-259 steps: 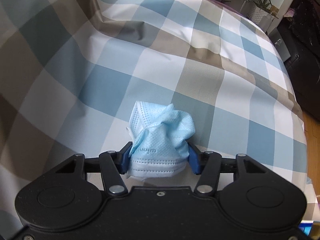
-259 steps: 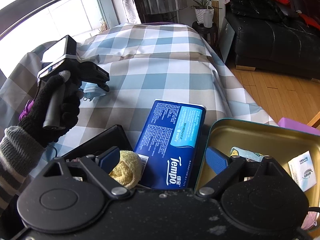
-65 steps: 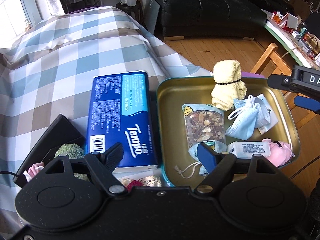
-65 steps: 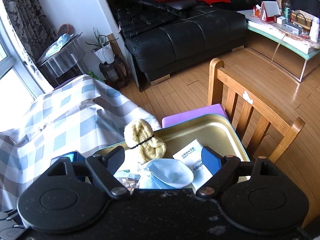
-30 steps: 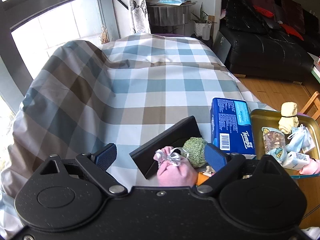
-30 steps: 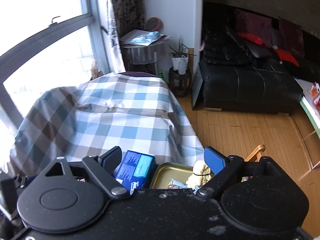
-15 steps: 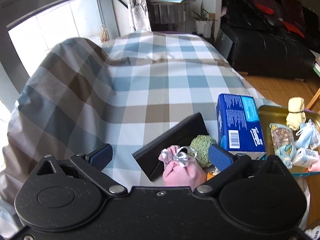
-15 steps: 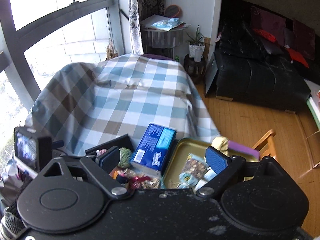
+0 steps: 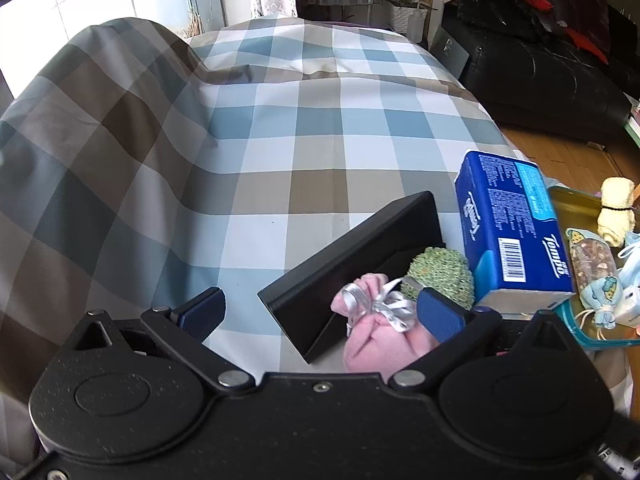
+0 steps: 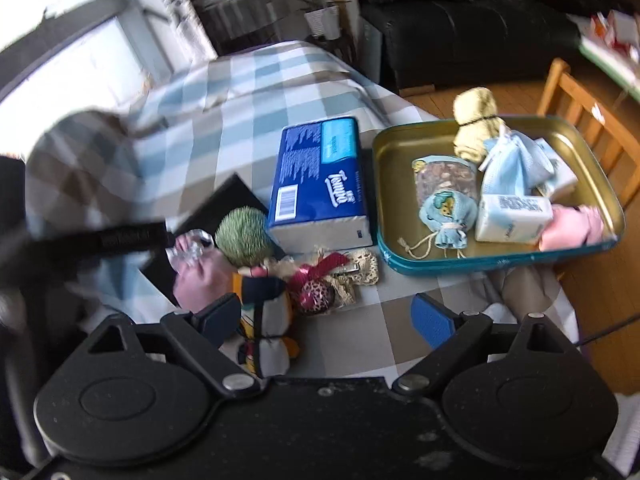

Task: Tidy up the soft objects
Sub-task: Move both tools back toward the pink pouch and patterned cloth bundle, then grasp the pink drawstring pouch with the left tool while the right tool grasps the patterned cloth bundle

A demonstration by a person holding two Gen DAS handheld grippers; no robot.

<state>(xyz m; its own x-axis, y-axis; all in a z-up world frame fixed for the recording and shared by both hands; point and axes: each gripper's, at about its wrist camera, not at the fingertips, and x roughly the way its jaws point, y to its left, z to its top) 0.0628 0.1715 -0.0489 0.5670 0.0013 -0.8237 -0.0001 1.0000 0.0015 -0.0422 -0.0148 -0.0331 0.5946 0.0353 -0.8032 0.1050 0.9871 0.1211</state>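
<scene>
we held the left gripper spread wide and empty, its jaws having just been opening; low in the frame, a soft pink pouch with a silver ribbon lay between them, untouched, against a black box and a nubbly green ball. the right gripper, also wide and empty, had dropped closer than half a second earlier; the glossy gold tin tray filled the upper right.
</scene>
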